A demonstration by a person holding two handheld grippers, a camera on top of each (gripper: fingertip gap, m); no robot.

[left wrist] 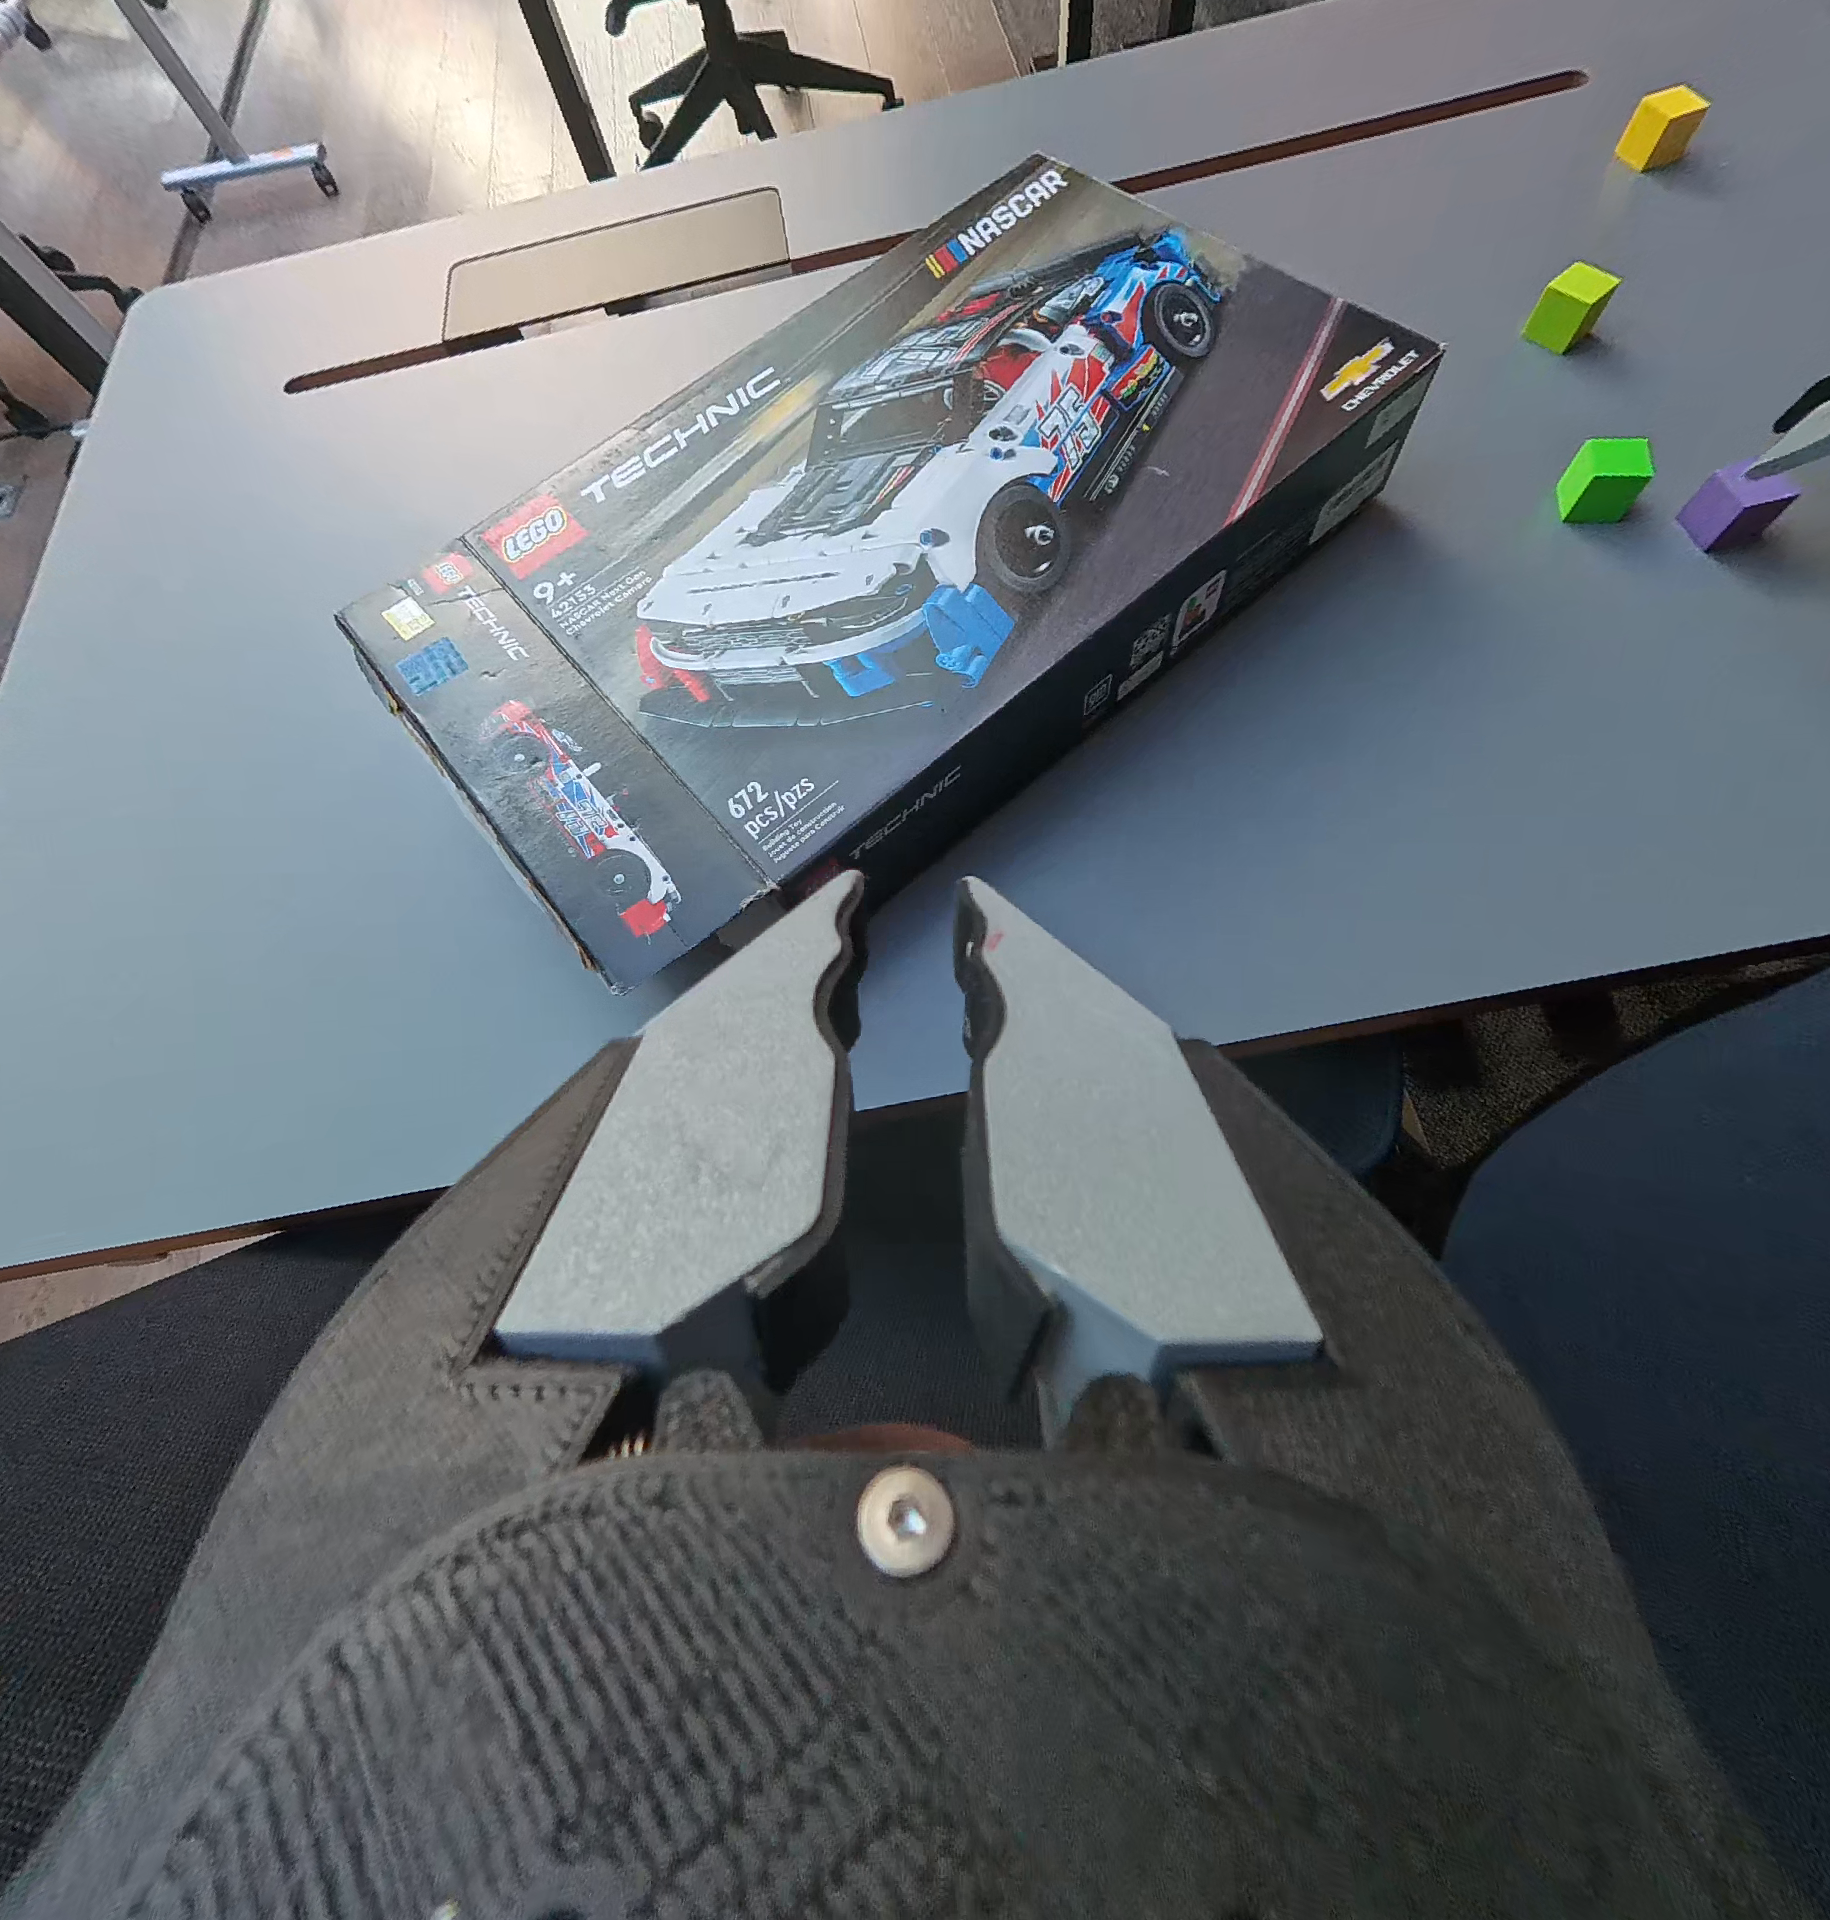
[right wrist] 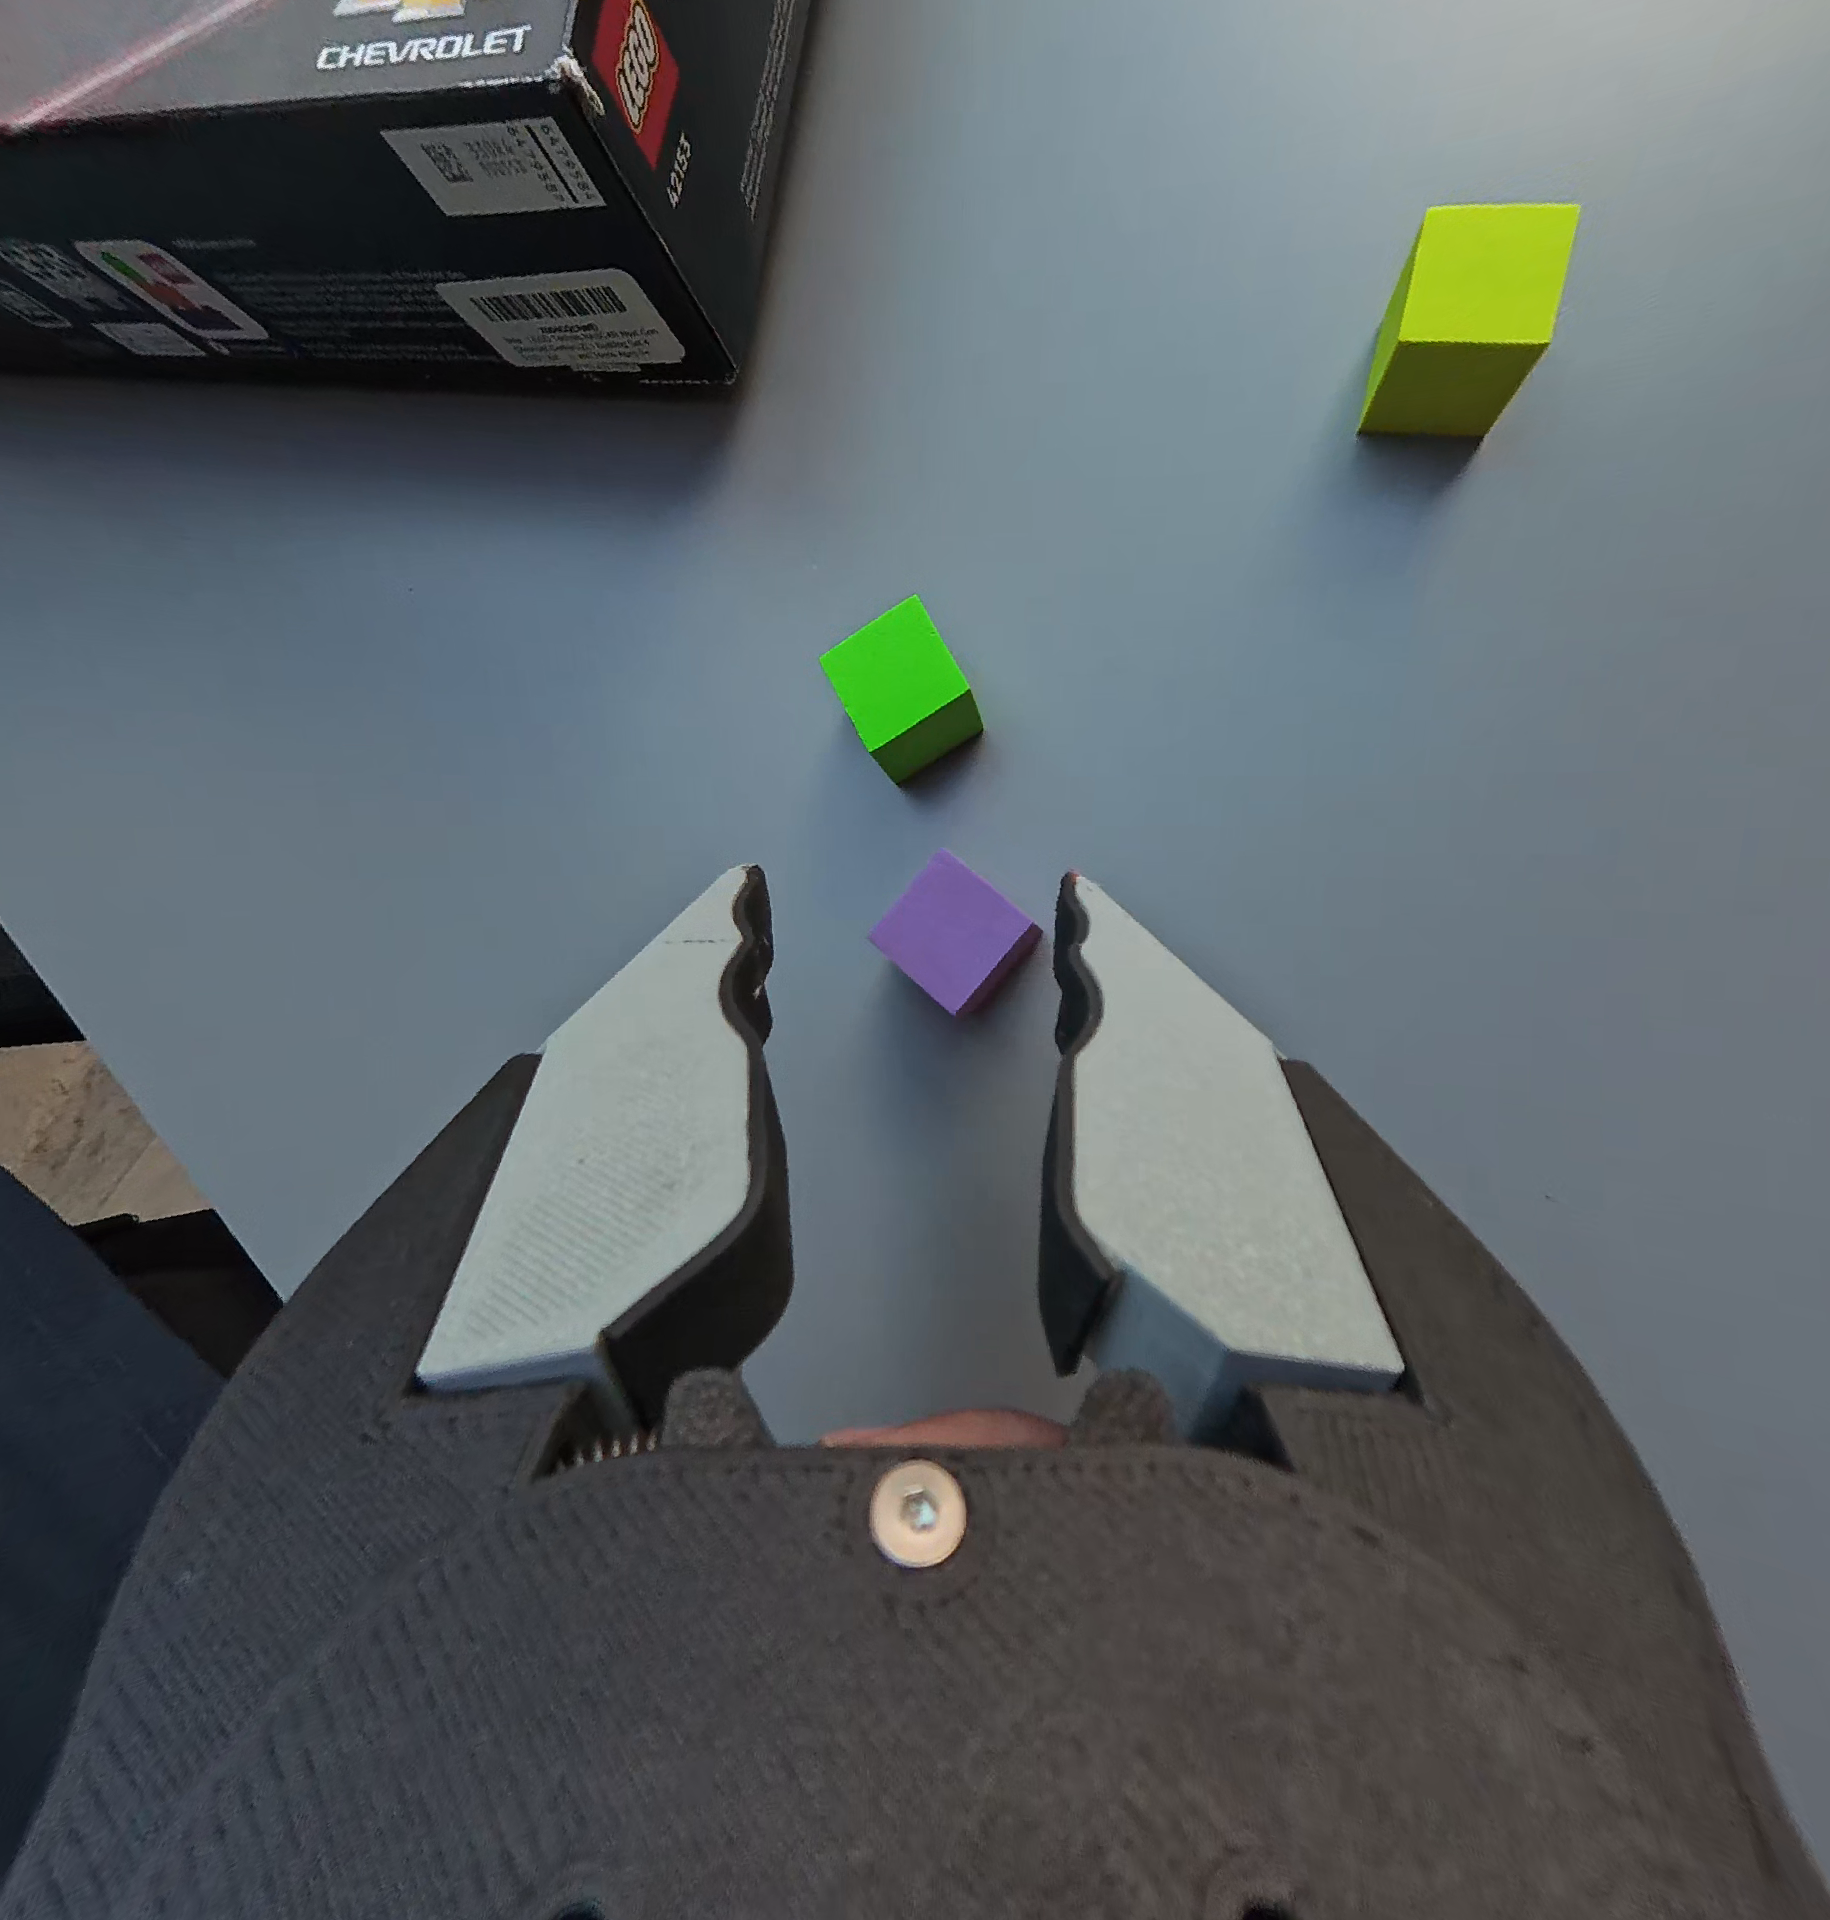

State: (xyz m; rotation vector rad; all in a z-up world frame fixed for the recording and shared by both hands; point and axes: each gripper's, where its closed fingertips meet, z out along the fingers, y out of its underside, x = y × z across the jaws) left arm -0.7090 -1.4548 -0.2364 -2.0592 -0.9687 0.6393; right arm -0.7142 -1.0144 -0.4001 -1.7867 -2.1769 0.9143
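Purple cube (right wrist: 955, 932) sits on the blue-grey table (right wrist: 371, 644) between the two fingers of the right gripper (right wrist: 916, 894), a little right of the middle of the right wrist view. It lies closer to the right fingertip (right wrist: 1075, 935) than to the left one, with a thin strip of table showing between its right corner and that pad and a wider strip on the other side, so neither pad presses on it and the fingers stand well apart. Just above the cube in the same view lies a bright green cube (right wrist: 900, 686), apart from it, and a larger yellow-green block (right wrist: 1462, 317) stands in the upper right. A dark toy car set box (right wrist: 350, 208) fills the upper left corner. In the left wrist view, that box (left wrist: 890, 540) lies flat and slanted across the middle of the table (left wrist: 1410, 790), and the left gripper (left wrist: 909, 896) hovers at lower centre with its fingers a narrow way apart and only table surface showing between them; its left fingertip (left wrist: 838, 914) overlaps the box's near corner in the frame, though contact cannot be told. At the right edge of this view the purple cube (left wrist: 1734, 507) shows again with a tip of the right gripper (left wrist: 1825, 431) over it, the green cube (left wrist: 1604, 478) just beside it, the yellow-green block (left wrist: 1569, 304) above, and a yellow block (left wrist: 1661, 127) near the upper right corner. Office chair bases (left wrist: 745, 73) stand on the floor beyond the table.
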